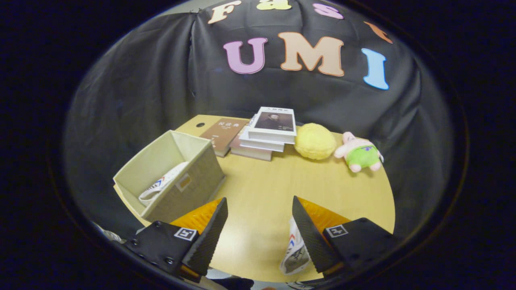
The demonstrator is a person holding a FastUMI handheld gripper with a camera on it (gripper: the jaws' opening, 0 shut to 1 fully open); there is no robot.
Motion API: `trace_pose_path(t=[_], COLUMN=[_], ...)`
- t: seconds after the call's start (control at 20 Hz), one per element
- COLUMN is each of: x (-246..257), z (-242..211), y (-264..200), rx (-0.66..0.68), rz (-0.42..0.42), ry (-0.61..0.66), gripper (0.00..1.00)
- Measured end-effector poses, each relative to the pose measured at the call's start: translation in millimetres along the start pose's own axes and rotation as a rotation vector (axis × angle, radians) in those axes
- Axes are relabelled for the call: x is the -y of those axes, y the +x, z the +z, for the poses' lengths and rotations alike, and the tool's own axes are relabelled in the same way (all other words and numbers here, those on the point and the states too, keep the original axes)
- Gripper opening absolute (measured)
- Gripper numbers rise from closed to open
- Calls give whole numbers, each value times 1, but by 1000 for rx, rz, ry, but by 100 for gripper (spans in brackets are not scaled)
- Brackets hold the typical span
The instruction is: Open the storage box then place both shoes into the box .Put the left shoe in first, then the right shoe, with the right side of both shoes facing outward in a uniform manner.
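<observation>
We held the gripper wide open on nothing, 1 shoe already lying in the open storage box, the second shoe low against the right finger, so we judged the grasp could slip.

Bare table ahead; storage box blocks leftward, books beyond.

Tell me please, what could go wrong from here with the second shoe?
1. The gripper is open, and the second shoe lies beside its right finger, not between the fingers; closing now would probably miss it.
2. The storage box stands near the table edge with the first shoe inside; a push while inserting might shift it off.
</observation>
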State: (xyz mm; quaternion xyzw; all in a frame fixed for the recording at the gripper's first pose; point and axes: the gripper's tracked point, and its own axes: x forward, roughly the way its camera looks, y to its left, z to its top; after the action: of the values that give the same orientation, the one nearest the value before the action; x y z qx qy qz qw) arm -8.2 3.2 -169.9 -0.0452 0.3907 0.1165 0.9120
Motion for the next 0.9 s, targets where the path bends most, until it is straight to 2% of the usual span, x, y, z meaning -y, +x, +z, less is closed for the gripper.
trace_pose_path(t=[0.35,0.9], x=[67,126], z=[-47,-130], y=[-1,18], rx=[-67,-221], rz=[-84,-110], ry=[12,8], gripper=[100,100])
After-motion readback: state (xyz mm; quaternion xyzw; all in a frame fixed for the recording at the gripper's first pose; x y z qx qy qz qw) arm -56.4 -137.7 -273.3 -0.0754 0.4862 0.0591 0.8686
